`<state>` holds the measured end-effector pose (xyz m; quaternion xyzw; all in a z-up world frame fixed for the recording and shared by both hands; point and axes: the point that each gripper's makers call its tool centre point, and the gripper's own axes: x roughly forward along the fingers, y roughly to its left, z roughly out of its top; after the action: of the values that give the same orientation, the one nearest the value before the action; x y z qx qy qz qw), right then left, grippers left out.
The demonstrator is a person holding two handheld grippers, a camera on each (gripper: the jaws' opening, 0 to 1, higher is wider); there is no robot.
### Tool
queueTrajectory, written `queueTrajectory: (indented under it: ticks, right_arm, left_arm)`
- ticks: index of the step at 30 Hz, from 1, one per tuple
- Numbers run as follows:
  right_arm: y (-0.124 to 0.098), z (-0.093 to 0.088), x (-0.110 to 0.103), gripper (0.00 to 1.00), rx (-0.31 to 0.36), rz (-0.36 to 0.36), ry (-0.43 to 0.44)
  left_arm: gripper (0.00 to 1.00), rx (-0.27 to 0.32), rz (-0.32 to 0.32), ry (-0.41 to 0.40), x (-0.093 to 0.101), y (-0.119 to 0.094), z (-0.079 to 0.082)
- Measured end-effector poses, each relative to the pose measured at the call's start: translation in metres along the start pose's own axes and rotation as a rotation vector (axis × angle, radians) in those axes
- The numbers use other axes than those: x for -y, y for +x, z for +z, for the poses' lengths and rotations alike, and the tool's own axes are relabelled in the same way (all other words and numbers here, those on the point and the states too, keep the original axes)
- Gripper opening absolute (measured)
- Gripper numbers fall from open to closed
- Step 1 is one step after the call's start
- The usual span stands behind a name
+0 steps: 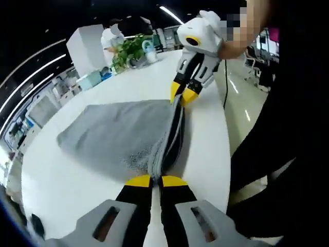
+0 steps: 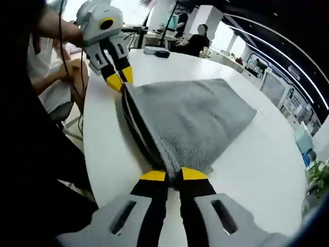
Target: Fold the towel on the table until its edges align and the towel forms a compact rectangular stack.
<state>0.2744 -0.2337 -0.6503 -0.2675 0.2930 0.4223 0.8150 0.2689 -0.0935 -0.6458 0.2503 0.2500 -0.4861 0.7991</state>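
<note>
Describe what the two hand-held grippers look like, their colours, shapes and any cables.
The left hand-held gripper has black jaws with yellow tips, rising from a grey body with two slotted openings. The right hand-held gripper looks the same. Seen from across the white round table, each has a white rounded housing, and a thin black cable hangs from the right one.

Right gripper (image 2: 173, 175) clamps grey towel (image 2: 190, 121) corner; left gripper (image 2: 120, 78) clamps far corner, white table (image 2: 267, 170).

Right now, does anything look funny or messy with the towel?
A little. The grey towel isn't a neat rectangle; both grippers pinch one bunched edge, so it fans out lopsided across the white table. Nothing looks spilled or torn.
</note>
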Motion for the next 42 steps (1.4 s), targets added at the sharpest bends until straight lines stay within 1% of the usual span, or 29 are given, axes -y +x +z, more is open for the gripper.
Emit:
queueTrajectory:
  ticks: [1, 2, 5, 6, 8, 10, 12, 14, 16, 17, 18, 19, 20, 21, 22, 23, 24, 25, 27, 29, 30, 32, 33, 35, 36, 37, 39, 41, 42]
  right_arm:
    - [-0.002, 0.002, 0.001, 0.05, 0.014, 0.017, 0.069]
    - [-0.003, 0.004, 0.002, 0.04, 0.032, 0.021, 0.089]
    - [-0.009, 0.008, 0.008, 0.04, 0.080, 0.038, 0.212]
    - [-0.010, 0.010, 0.009, 0.04, 0.097, 0.044, 0.227]
    - [-0.011, 0.010, 0.011, 0.04, 0.119, 0.061, 0.275]
    - [-0.012, 0.011, 0.013, 0.04, 0.139, 0.077, 0.308]
    - [-0.011, 0.009, 0.011, 0.04, 0.134, 0.078, 0.267]
    - [-0.011, 0.007, 0.008, 0.05, 0.121, 0.066, 0.194]
    - [-0.009, 0.006, 0.002, 0.06, 0.112, 0.058, 0.112]
    - [-0.009, 0.003, 0.002, 0.07, 0.098, 0.032, 0.036]
    - [-0.008, 0.002, 0.000, 0.10, 0.090, 0.023, -0.008]
    - [-0.007, 0.001, -0.008, 0.14, 0.082, 0.034, -0.043]
    - [-0.006, 0.000, -0.013, 0.18, 0.077, 0.043, -0.048]
    - [-0.007, 0.000, -0.017, 0.24, 0.067, 0.027, -0.100]
    - [-0.007, 0.000, -0.020, 0.27, 0.061, 0.017, -0.134]
    - [-0.007, 0.000, -0.024, 0.29, 0.053, 0.009, -0.159]
    - [-0.007, 0.001, -0.024, 0.30, 0.051, -0.009, -0.184]
    - [-0.007, 0.003, -0.024, 0.29, 0.055, -0.028, -0.196]
    - [-0.003, 0.003, -0.024, 0.26, 0.035, -0.054, -0.182]
    - [-0.001, 0.005, -0.020, 0.24, 0.029, -0.093, -0.205]
    - [-0.001, 0.004, -0.014, 0.20, 0.011, -0.127, -0.226]
    - [-0.005, -0.002, -0.006, 0.13, -0.042, -0.166, -0.256]
    - [-0.006, 0.002, -0.006, 0.12, -0.010, -0.160, -0.214]
    - [-0.011, 0.008, -0.005, 0.09, 0.044, -0.153, -0.128]
    - [-0.014, 0.010, -0.005, 0.08, 0.058, -0.143, -0.107]
    - [-0.016, 0.013, -0.005, 0.07, 0.088, -0.120, -0.049]
    - [-0.021, 0.019, 0.002, 0.06, 0.131, -0.115, 0.077]
    - [-0.027, 0.028, 0.012, 0.06, 0.172, -0.124, 0.150]
    - [-0.028, 0.031, 0.014, 0.06, 0.181, -0.119, 0.167]
  left_arm:
    - [0.04, 0.006, -0.002, -0.040, -0.001, 0.000, 0.001]
    - [0.04, 0.012, 0.000, -0.067, -0.003, -0.002, 0.002]
    - [0.04, 0.057, -0.005, -0.160, -0.006, -0.007, 0.014]
    - [0.04, 0.075, -0.002, -0.205, -0.008, -0.010, 0.019]
    - [0.04, 0.100, 0.006, -0.256, -0.011, -0.014, 0.027]
    - [0.04, 0.108, 0.014, -0.293, -0.013, -0.016, 0.033]
    - [0.04, 0.116, 0.021, -0.313, -0.014, -0.016, 0.037]
    - [0.04, 0.100, 0.027, -0.335, -0.012, -0.014, 0.036]
    - [0.04, 0.087, 0.035, -0.359, -0.011, -0.014, 0.035]
    - [0.04, 0.088, 0.037, -0.379, -0.011, -0.014, 0.035]
    - [0.04, 0.097, 0.039, -0.413, -0.011, -0.014, 0.037]
    - [0.04, 0.107, 0.036, -0.446, -0.011, -0.015, 0.039]
    - [0.04, 0.132, 0.040, -0.493, -0.013, -0.016, 0.044]
    - [0.04, 0.149, 0.039, -0.524, -0.014, -0.017, 0.048]
    - [0.04, 0.155, 0.042, -0.542, -0.014, -0.018, 0.050]
    - [0.04, 0.131, 0.057, -0.504, -0.015, -0.018, 0.051]
    - [0.04, 0.126, 0.064, -0.497, -0.015, -0.018, 0.053]
    - [0.04, 0.129, 0.064, -0.516, -0.015, -0.018, 0.057]
    - [0.04, 0.159, 0.052, -0.555, -0.014, -0.019, 0.065]
    - [0.04, 0.168, 0.061, -0.573, -0.015, -0.021, 0.067]
    - [0.04, 0.166, 0.066, -0.582, -0.016, -0.021, 0.066]
    - [0.04, 0.173, 0.064, -0.600, -0.016, -0.022, 0.066]
    - [0.04, 0.186, 0.065, -0.613, -0.016, -0.024, 0.066]
    - [0.04, 0.189, 0.067, -0.623, -0.016, -0.026, 0.064]
    - [0.04, 0.189, 0.069, -0.625, -0.016, -0.027, 0.063]
    - [0.04, 0.191, 0.074, -0.631, -0.017, -0.029, 0.061]
    - [0.04, 0.209, 0.071, -0.656, -0.017, -0.032, 0.060]
    - [0.04, 0.228, 0.072, -0.668, -0.016, -0.035, 0.060]
    - [0.04, 0.233, 0.075, -0.665, -0.016, -0.037, 0.061]
